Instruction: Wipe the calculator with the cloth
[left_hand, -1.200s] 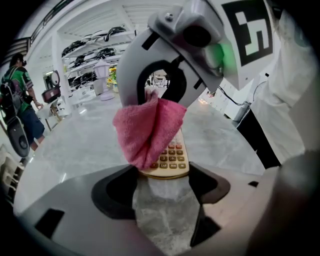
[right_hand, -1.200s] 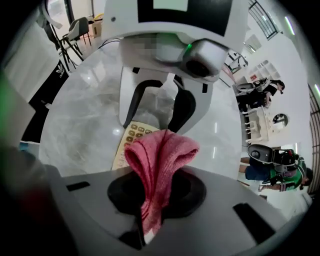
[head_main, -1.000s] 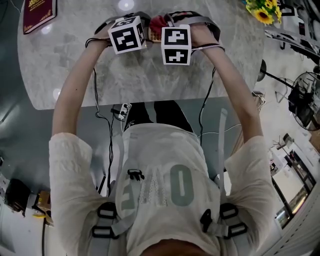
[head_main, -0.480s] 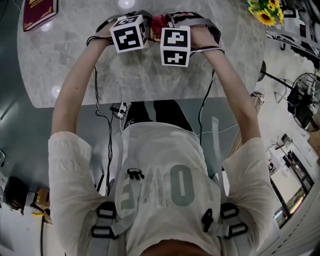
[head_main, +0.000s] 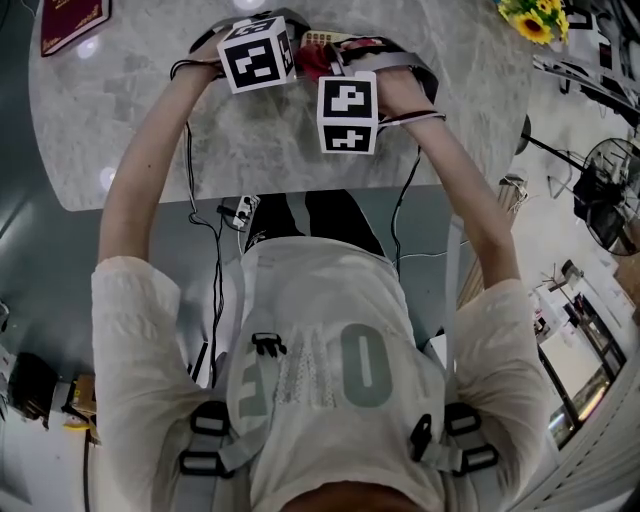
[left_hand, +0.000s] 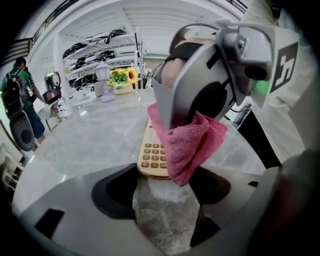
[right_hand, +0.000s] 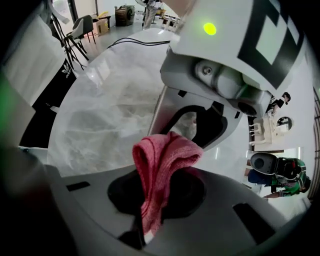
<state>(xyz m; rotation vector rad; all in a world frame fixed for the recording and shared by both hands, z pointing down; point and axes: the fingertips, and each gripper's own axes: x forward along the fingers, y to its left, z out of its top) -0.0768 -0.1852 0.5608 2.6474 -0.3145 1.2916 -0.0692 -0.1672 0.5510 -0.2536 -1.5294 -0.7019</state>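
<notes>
I judged the job to be in its middle: the pick-up was done and the wiping had either just started or was partway through. My right gripper (right_hand: 152, 200) was shut tight on the cloth (right_hand: 162, 155), a pink bunch pinched between its jaws with a folded lobe standing out ahead of them. In the left gripper view that lobe hung down onto the right side of the calculator (left_hand: 151, 150), which lay flat on the bench (left_hand: 85, 140), keys up, its long side running away from me. The cloth seemed to be touching the key face, though I could not be sure how firmly it pressed. My left gripper (left_hand: 165, 192) had its jaws spread wide with nothing clamped. Only bare marble showed between them, and the calculator's near end sat just at their mouth, so I took that gripper to be standing guard rather than holding anything. From the head view both grippers were close together at the far middle of the bench, with a sliver of the calculator peeking out beyond them. What was left, as I read it, was the bulk of the wipe: the left key columns were uncovered, the far end with the display was hidden behind the right gripper, and nothing showed me which parts had already been cleaned.
</notes>
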